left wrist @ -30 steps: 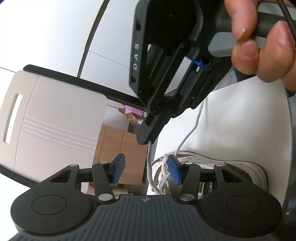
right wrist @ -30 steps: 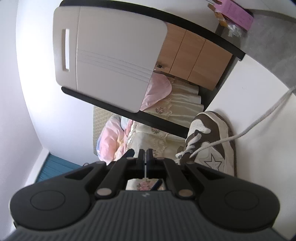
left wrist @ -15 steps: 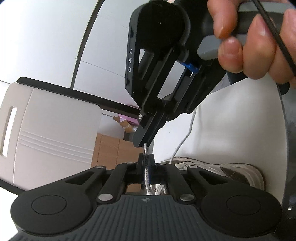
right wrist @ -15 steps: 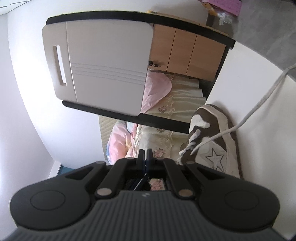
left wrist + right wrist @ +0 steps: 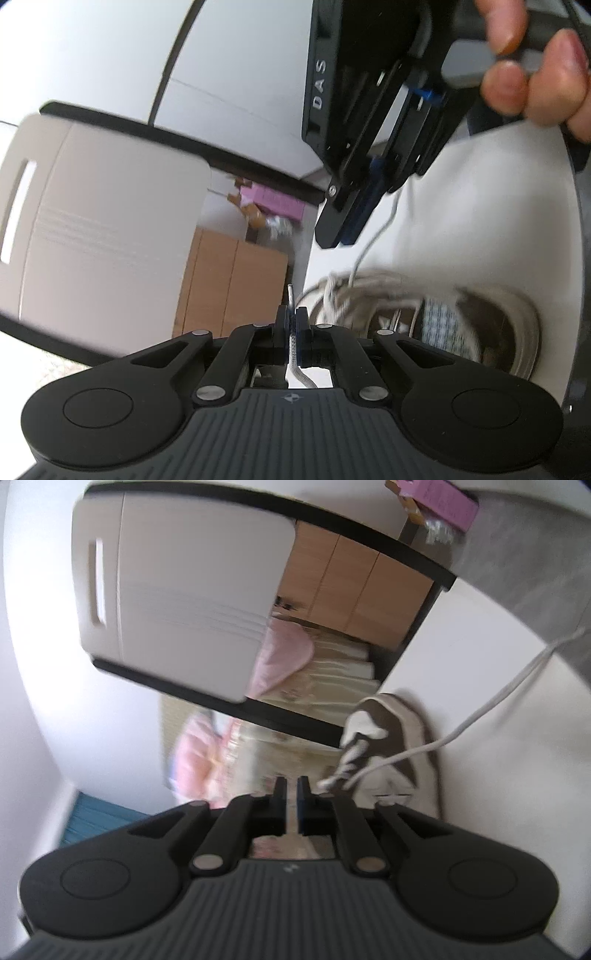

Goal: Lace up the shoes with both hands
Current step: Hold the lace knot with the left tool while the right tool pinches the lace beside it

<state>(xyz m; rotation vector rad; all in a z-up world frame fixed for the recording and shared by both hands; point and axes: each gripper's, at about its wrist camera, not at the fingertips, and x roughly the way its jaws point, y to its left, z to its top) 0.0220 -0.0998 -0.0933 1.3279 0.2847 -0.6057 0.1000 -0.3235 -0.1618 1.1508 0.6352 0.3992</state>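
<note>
Left gripper [image 5: 291,325] clamped on lace end [image 5: 291,295], aglet poking out. Right gripper [image 5: 291,801] jaws opening, nothing betw. them. Shoe [image 5: 391,753] on white tabletop [image 5: 480,221], right of centre. Lace: light, limp, slippery; best gripped nr stiff tip.

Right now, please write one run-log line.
left claw: shut on lace end | right claw: opening, nothing between | shoe: on table
</note>
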